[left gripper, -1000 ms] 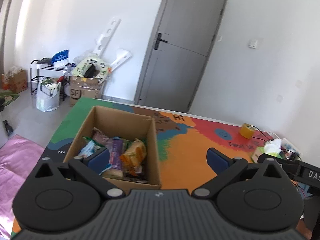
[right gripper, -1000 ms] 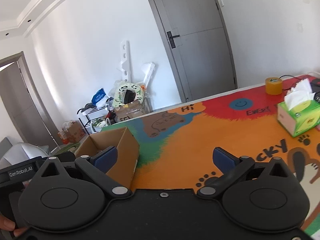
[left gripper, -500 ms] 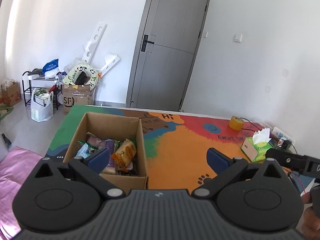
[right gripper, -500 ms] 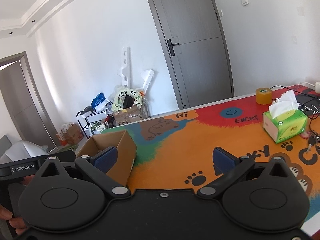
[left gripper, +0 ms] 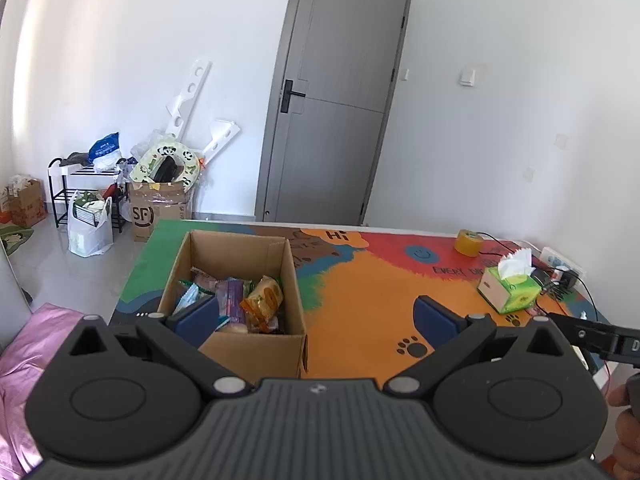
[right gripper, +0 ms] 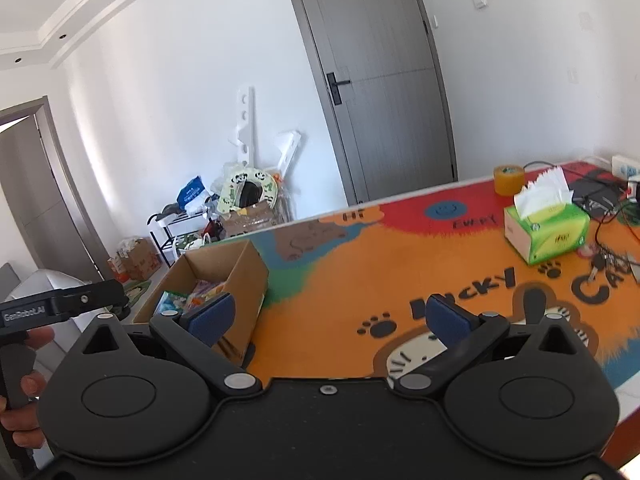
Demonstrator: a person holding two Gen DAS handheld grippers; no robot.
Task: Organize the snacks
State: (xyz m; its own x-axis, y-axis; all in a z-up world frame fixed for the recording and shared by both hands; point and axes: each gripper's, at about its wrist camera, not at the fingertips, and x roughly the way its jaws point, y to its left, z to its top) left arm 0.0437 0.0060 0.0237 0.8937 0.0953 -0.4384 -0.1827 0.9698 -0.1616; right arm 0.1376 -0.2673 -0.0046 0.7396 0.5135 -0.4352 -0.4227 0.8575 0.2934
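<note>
Snack packets lie heaped inside an open cardboard box standing on the green end of a colourful printed table mat, at the table's left side. An orange packet leans against the box's right wall, a purple one beside it. The left gripper hovers above the box's near right corner, jaws spread wide and empty, its left pad over the box interior. The right gripper, also wide apart and empty, hangs over the orange area just right of the box. A green tissue box and a yellow tape roll sit well apart toward the far right.
</note>
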